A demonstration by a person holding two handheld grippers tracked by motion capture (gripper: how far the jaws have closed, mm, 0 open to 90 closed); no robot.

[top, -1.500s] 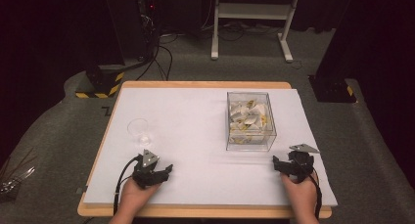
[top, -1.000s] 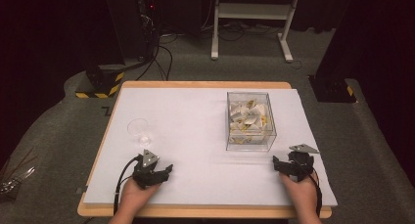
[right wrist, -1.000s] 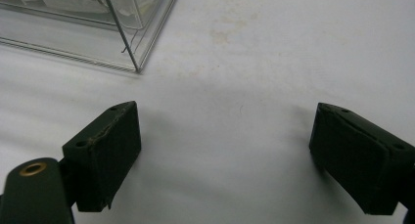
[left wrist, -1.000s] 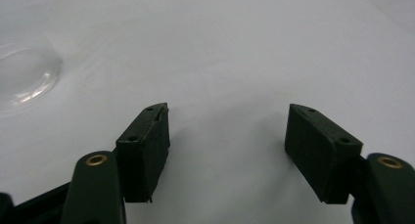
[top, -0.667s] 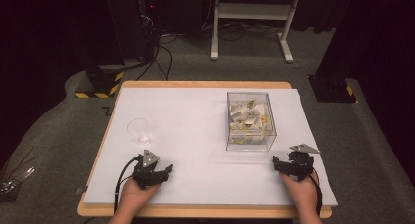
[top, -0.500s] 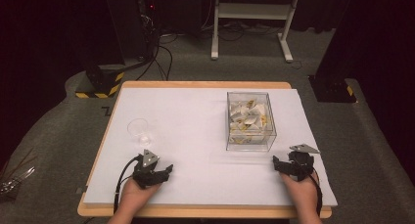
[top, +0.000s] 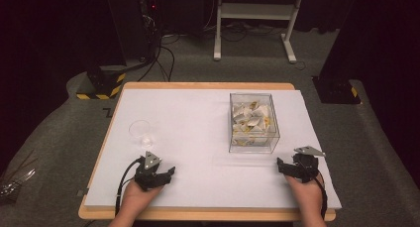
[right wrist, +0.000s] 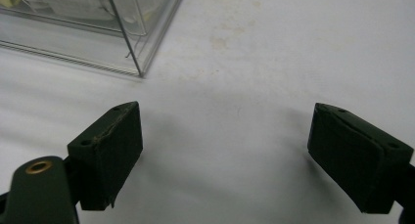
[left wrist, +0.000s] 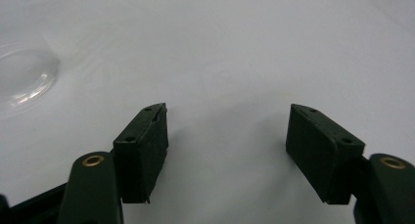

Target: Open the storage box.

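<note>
High view: square clear box [top: 254, 123], round glass [top: 140, 133], both grippers parted.

Open sheet between glass [top: 141, 133] and clear box [top: 253, 123]; box near right tongs [top: 291, 168]; glass near left tongs [top: 157, 173].

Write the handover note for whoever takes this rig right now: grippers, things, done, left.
Left gripper: open, empty, low over the white table at its near left.
Right gripper: open, empty, near right, just short of the clear box's corner.
Clear box: right of centre, holding pale crumpled pieces.
Clear glass: upright, just beyond the left gripper, looks empty.
Done: nothing visibly moved or gripped.
Left: likely all of the handling; box and glass both untouched.
</note>
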